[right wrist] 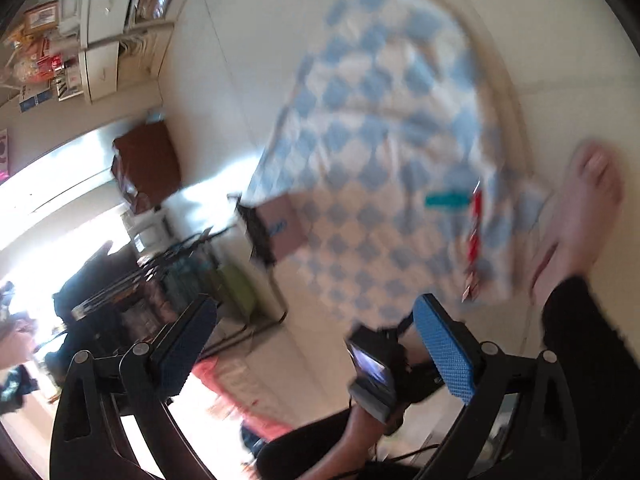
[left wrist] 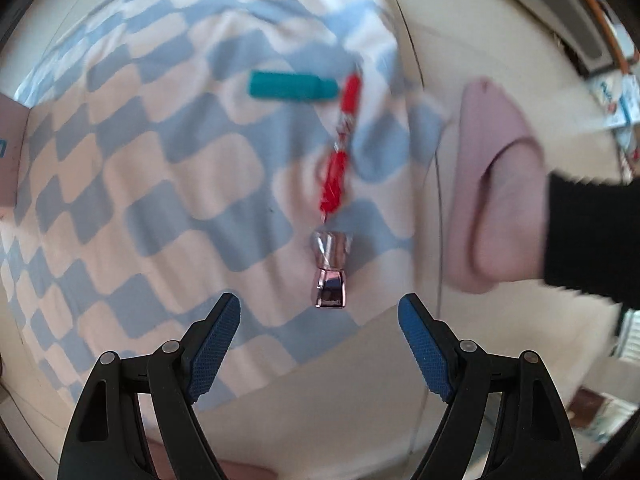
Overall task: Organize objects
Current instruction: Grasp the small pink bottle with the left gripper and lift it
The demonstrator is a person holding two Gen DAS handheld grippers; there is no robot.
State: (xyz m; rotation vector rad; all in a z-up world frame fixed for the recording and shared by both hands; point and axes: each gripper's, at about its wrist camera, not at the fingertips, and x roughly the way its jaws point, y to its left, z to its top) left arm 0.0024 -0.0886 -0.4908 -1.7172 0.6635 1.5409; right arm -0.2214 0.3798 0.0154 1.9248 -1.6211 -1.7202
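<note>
Both grippers wide open, nothing in either one

The left gripper (left wrist: 319, 320) pointed straight down with its blue pads (left wrist: 214, 354) spread apart and empty. The right gripper (right wrist: 316, 344) was tilted downward, jaws also gaping and empty. A bare foot (right wrist: 588, 208) with a black trouser leg (right wrist: 580, 340) sat off to the right.

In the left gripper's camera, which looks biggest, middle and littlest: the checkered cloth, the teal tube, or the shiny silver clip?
1. Checkered cloth, by far the biggest.
2. Teal tube.
3. Shiny silver clip. It looks nearly as big as the tube, so that order is unsure.
</note>
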